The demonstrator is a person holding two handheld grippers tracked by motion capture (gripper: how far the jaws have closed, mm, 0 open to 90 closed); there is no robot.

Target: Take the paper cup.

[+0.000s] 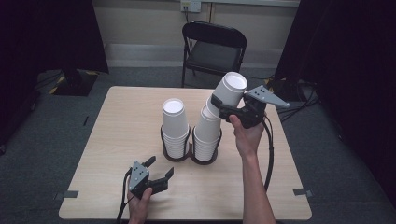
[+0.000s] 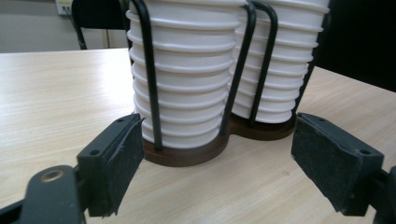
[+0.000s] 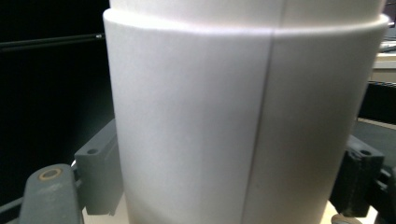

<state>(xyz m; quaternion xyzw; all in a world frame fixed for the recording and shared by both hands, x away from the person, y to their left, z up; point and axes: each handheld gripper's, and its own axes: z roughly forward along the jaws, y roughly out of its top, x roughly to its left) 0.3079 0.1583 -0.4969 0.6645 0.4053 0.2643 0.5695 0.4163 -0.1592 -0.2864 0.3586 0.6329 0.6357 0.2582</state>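
My left gripper (image 1: 158, 171) sits low over the table (image 1: 116, 140), near the front edge and a little left of centre. Its jaws are spread wide with nothing between them. They point away from me toward the cup holder. In the left gripper view both pads (image 2: 122, 163) stand well apart, and the holder's dark base (image 2: 187, 154) lies just beyond them, not touching.

The cup holder (image 1: 175, 154) stands near the table's middle: two black wire rings on one dark base, side by side along the left-right line. Left stack (image 1: 173, 126): white paper cups nested upside down, long axis upright, closed bottom on top. Right stack (image 1: 207, 133): same nesting, also upright, just beside the left stack.

Held cup (image 1: 229, 91): a white paper cup above and to the right of the right stack, toward the far right part of the table. Its long axis is tilted; the closed bottom points up and to the right, away from me, and the open mouth points down-left toward the top of the right stack. I cannot tell whether its rim touches the stack.

My right gripper (image 1: 223, 106) is clamped across this cup's side wall. In the right gripper view the cup wall (image 3: 233, 116) sits between both jaws, its seam running top to bottom. My right hand (image 1: 247, 133) holds the gripper raised above the table's right half.
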